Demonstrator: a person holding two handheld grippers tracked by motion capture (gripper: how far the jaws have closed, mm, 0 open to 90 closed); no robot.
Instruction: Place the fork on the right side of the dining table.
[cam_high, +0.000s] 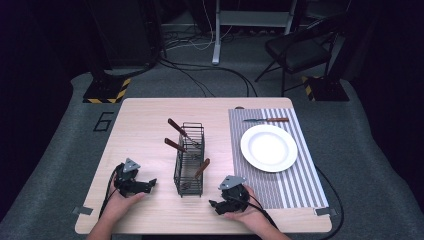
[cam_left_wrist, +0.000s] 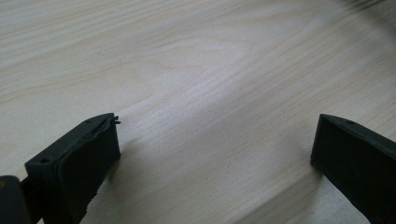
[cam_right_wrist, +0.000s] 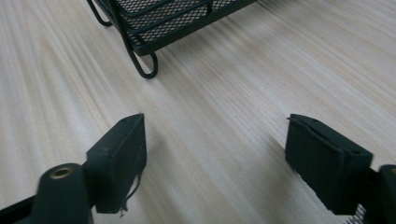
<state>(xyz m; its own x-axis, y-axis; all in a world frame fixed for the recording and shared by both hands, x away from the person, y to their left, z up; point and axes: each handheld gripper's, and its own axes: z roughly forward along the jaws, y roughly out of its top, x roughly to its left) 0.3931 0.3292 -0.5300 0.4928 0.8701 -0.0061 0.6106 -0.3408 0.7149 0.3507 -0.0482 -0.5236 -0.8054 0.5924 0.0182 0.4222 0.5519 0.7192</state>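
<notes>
left gripper (cam_high: 150, 184) rests on table (cam_high: 145, 130), near front left edge, jaws apart, nothing between, bare wood under them. right gripper (cam_high: 214, 205) rests near front edge, right of rack's near end, jaws apart, nothing gripped, pointing toward rack (cam_high: 190, 156) corner foot (cam_right_wrist: 145, 70). rack stands mid-table between both grippers, long axis running away from person. three brown-handled utensils (cam_high: 176, 127) stick out of it, tilted. plate (cam_high: 269, 148) on striped mat (cam_high: 295, 190) at right, knife (cam_high: 267, 120) beyond plate, apart from it.
</notes>
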